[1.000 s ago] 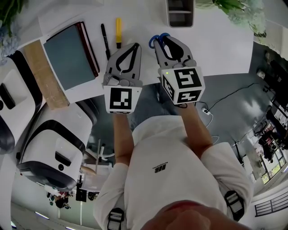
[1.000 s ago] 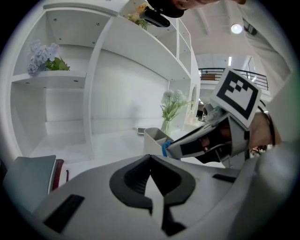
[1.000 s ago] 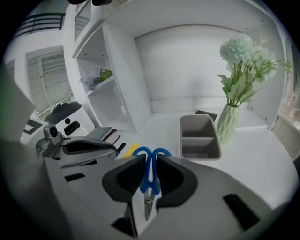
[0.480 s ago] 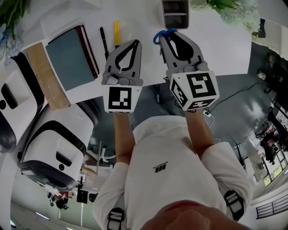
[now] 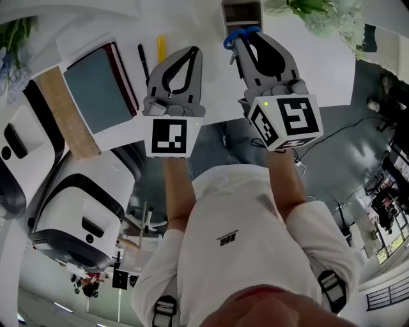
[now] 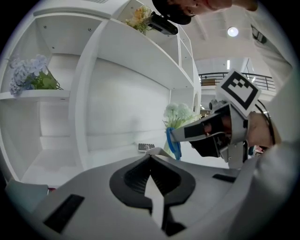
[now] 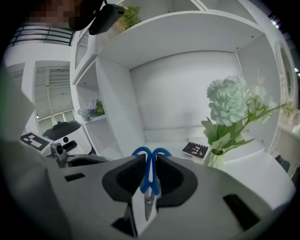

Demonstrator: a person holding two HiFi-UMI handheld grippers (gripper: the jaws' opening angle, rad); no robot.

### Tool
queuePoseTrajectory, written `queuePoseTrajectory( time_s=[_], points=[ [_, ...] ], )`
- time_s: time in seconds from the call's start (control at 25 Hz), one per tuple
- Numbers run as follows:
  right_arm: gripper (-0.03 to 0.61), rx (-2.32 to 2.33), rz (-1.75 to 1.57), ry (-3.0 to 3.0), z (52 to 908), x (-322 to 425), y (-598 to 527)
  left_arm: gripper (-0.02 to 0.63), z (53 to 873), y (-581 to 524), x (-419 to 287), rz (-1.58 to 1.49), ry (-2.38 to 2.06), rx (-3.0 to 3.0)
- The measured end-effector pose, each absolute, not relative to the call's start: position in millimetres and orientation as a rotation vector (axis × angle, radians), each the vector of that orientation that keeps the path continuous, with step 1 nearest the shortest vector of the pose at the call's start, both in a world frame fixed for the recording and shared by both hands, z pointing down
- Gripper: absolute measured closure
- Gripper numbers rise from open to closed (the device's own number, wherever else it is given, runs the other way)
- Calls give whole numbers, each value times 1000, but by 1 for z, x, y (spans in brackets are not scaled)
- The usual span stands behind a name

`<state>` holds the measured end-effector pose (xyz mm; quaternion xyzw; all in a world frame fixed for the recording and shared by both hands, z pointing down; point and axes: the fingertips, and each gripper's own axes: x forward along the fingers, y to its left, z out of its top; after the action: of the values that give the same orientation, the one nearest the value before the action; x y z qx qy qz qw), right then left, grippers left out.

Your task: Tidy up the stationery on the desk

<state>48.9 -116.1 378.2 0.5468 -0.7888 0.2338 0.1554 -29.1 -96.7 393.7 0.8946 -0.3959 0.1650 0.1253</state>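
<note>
My right gripper (image 5: 248,39) is shut on a pair of blue-handled scissors (image 5: 236,36), held in the air over the white desk (image 5: 319,70). In the right gripper view the scissors (image 7: 149,180) stand upright between the jaws of the right gripper (image 7: 149,159), handle loops out front and blades pointing back. My left gripper (image 5: 192,52) hovers beside it, shut with nothing in it; its jaws meet at the tip of the left gripper (image 6: 151,157). On the desk lie a black pen (image 5: 142,59) and a yellow marker (image 5: 161,46).
A grey-green notebook (image 5: 99,80) with a dark red edge and a wooden strip (image 5: 61,108) lie at the left. A grey holder (image 5: 241,13) stands at the desk's far edge. White flowers in a vase (image 7: 225,122) and a small spiral pad (image 7: 196,149) sit ahead on the right.
Both grippers have risen and moved farther over the desk. The right one carried the scissors with it, closer to the grey holder.
</note>
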Motion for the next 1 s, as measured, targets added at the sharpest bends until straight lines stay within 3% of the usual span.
queuePoseTrajectory(
  time_s=[1.0],
  points=[
    [522, 1720, 500, -2382, 361, 83, -193, 614, 400, -135, 9, 464, -1164, 2581]
  ],
)
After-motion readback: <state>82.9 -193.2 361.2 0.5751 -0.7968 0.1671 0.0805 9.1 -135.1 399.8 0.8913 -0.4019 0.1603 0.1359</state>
